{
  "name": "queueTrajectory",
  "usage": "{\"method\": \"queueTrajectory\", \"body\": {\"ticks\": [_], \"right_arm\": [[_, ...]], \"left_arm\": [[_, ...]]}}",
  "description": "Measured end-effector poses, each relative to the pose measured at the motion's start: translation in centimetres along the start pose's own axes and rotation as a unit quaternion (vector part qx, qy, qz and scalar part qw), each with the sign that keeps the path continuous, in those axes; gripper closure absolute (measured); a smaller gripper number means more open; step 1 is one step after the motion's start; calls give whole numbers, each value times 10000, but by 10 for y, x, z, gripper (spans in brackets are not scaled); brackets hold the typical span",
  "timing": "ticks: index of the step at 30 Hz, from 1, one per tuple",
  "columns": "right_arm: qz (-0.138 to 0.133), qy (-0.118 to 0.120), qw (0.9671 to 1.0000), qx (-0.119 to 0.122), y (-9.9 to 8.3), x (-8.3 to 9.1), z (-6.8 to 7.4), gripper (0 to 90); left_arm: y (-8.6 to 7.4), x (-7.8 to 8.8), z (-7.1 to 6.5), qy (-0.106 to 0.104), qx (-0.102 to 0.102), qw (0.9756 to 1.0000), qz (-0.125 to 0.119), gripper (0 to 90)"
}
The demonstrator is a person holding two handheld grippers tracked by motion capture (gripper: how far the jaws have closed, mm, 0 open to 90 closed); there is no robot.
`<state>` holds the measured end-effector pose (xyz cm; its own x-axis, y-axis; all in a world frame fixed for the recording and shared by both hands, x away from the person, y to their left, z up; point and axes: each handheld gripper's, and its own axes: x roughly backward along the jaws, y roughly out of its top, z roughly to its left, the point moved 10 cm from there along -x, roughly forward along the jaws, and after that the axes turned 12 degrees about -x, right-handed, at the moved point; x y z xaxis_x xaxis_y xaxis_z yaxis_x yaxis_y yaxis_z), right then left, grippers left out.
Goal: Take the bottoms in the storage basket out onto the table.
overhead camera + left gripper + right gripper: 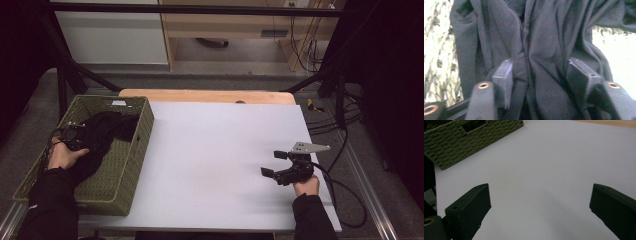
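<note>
Black, soft, crumpled cloth garment (107, 131) lies in the green woven basket (136, 150) at the desk's (220, 160) left edge. Left claw (537, 72) is pinching a thick fold. Likely light, limp, drapey; bunched folds grip best. Right claw (275, 163) spread, empty. No legible writing.

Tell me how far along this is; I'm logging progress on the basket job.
Done: nothing lies on the white sheet yet. In hand: the left tongs have a fold of the black cloth between them, inside the woven basket. Left: lifting it out; the right tongs wait open above the sheet.
</note>
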<state>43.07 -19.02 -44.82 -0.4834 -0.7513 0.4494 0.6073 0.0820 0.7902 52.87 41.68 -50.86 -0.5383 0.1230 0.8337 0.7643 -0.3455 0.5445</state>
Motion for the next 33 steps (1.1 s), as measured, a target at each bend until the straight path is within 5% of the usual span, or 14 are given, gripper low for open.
{"method": "queueTrajectory", "body": {"ticks": [13,21,33], "right_arm": [[-22,12,10000,-15,0,0,0,40],[-42,16,10000,-1,1,1,0,40],[-50,11,10000,-9,1,1,0,40]], "left_arm": [[0,4,-9,-44,-296,9996,3,755],[2,10,-12,52,-397,9991,137,789],[23,31,-17,14,-87,9988,-477,798]]}}
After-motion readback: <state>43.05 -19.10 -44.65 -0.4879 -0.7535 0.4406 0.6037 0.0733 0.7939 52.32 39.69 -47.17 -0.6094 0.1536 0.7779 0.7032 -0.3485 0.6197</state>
